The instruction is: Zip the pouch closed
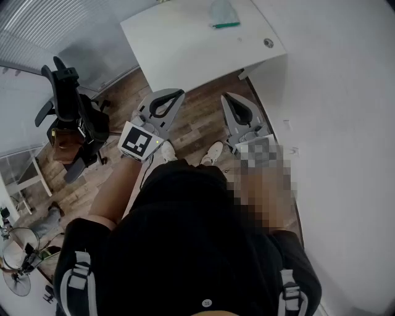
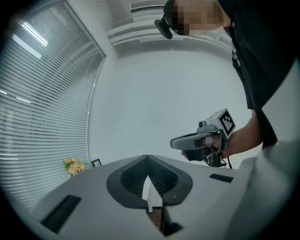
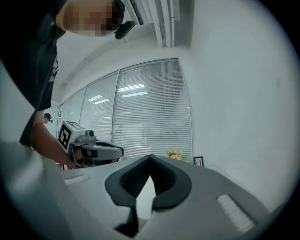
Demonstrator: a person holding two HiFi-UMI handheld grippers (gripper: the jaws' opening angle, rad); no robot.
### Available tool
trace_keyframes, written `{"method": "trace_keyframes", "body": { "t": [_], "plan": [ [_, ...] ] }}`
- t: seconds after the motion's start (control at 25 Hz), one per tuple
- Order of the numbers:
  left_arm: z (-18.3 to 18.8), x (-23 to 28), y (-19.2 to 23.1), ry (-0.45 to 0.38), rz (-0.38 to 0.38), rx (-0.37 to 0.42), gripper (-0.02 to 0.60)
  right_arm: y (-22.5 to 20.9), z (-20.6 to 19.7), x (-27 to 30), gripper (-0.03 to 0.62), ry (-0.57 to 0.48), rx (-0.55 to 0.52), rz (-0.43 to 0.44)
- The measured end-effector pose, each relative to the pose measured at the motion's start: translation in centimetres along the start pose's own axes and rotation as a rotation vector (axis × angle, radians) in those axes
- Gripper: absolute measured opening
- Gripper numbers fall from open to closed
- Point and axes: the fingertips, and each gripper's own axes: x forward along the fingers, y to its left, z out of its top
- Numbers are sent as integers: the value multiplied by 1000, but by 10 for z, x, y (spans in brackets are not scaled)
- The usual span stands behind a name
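Left tool (image 1: 178, 94), right tool (image 1: 226, 97) level, closed.

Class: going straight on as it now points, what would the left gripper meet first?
Probably the white table ahead of the left gripper; its height over it is unclear.

There are two grippers, the left gripper (image 1: 178, 94) and the right gripper (image 1: 227, 97). One table (image 1: 185, 43). One pouch (image 1: 222, 13). One chair (image 1: 71, 117). Two shoes (image 1: 167, 152).

Bright, even daylight comes through the blinds (image 3: 150, 103), shadows stay soft, and fisheye distortion darkens every frame's corners.
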Motion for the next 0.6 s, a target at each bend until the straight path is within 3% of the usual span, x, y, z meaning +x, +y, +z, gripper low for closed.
{"method": "trace_keyframes", "body": {
  "t": [0.36,0.6],
  "plan": [
    [-5,-16,7,7,-24,28,8,14,-11,3,11,11,41,-36],
    [2,-6,-1,10,-25,33,8,-1,-7,-4,11,-4,54,-43]
  ]
}}
